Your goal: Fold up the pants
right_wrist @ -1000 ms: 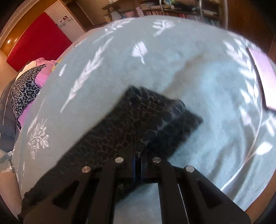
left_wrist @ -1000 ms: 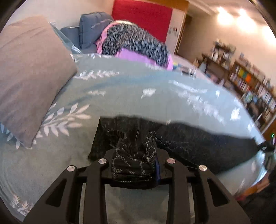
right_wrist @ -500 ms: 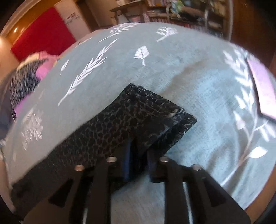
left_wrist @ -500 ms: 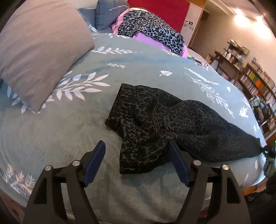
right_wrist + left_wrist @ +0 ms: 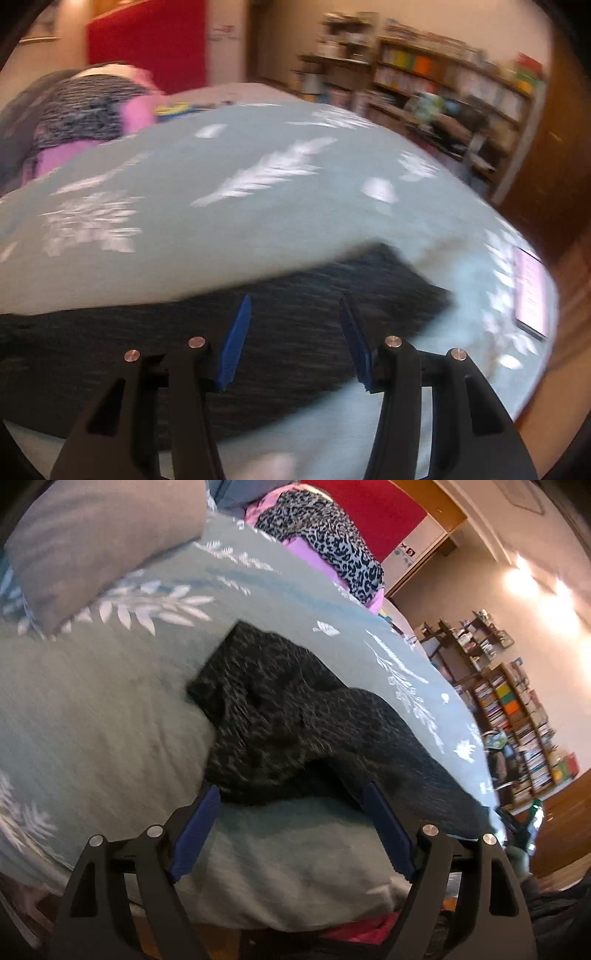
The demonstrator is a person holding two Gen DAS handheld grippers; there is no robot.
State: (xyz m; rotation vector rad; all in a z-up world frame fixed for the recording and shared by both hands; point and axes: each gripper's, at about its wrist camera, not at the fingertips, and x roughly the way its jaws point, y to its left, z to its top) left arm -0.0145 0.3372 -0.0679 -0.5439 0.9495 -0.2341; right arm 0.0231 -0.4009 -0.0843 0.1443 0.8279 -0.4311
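The pants (image 5: 295,723) lie on the bed cover (image 5: 103,716), long axis running from the bunched waist at centre frame to the leg ends at lower right. The left gripper (image 5: 291,805) and right gripper (image 5: 295,317) both stand open, holding nothing. Risk: the crumpled waist may fold unevenly, and a grip taken there could catch the cover beneath.

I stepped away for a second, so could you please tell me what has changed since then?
Both claws let go: the left claw and right claw, shut on the pants a second ago, now stand open and drawn back. The pants still lie on the bedspread.
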